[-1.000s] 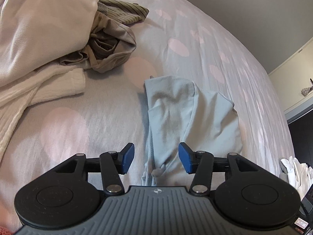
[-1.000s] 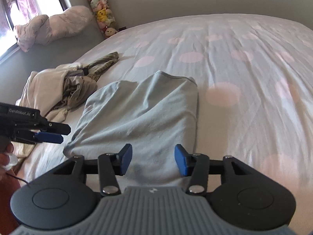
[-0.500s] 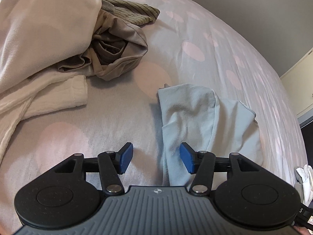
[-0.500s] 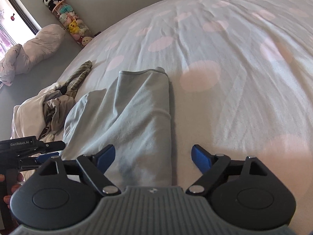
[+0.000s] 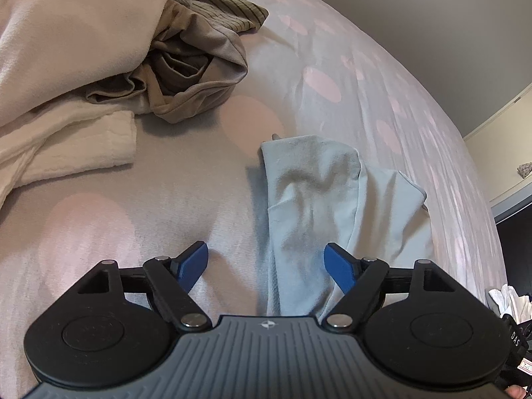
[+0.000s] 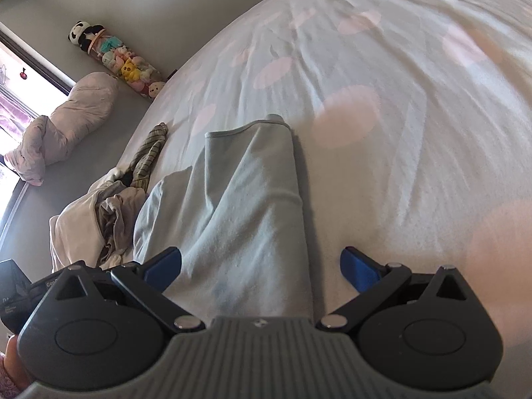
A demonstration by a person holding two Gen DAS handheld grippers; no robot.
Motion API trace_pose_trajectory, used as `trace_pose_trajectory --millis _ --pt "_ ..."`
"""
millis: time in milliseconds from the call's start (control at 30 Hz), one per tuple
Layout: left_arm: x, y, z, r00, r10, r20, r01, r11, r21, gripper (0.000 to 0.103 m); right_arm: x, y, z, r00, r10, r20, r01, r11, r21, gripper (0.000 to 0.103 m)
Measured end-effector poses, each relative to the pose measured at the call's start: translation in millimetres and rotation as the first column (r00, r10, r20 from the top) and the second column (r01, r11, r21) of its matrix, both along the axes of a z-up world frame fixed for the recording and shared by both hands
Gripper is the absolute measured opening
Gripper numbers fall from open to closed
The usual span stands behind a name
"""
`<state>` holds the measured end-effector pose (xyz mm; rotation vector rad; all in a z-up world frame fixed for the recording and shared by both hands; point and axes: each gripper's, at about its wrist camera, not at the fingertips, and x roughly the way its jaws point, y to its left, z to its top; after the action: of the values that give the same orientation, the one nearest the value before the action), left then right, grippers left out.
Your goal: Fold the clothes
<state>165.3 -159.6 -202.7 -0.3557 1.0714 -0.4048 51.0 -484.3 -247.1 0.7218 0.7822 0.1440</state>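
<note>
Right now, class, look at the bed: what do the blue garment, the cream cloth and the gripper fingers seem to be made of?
Blue garment: soft matte knit, probably cotton jersey; it creases gently.
Cream cloth: crinkled weave, maybe muslin or gauze.
Fingers: blue pads, smooth and matte, likely rubber or plastic, on black arms that look like hard plastic.

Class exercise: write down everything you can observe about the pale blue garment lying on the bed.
The pale blue garment is soft, matte knit fabric, folded lengthwise into a long strip with one layer lapped over another and a thin stitched hem at its far end. It lies flat, lightly creased, on the spotted bedsheet, apart from the heap of beige clothes. Its near end runs between the fingers of both grippers, whose jaws are opening; neither pinches it.
</note>
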Motion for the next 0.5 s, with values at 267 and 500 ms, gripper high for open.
trace_pose_trajectory --millis 267,500 --pt "0 2 0 1.000 -0.001 0.000 0.001 1.000 -0.009 0.078 -1 1 0 0.999 -0.033 0.007 0.033 0.999 0.025 0.103" --pt "-1 4 -2 1.000 0.009 -0.010 -0.010 0.999 -0.041 0.084 1 -8 -4 1.000 0.004 0.016 -0.005 0.997 0.077 0.103"
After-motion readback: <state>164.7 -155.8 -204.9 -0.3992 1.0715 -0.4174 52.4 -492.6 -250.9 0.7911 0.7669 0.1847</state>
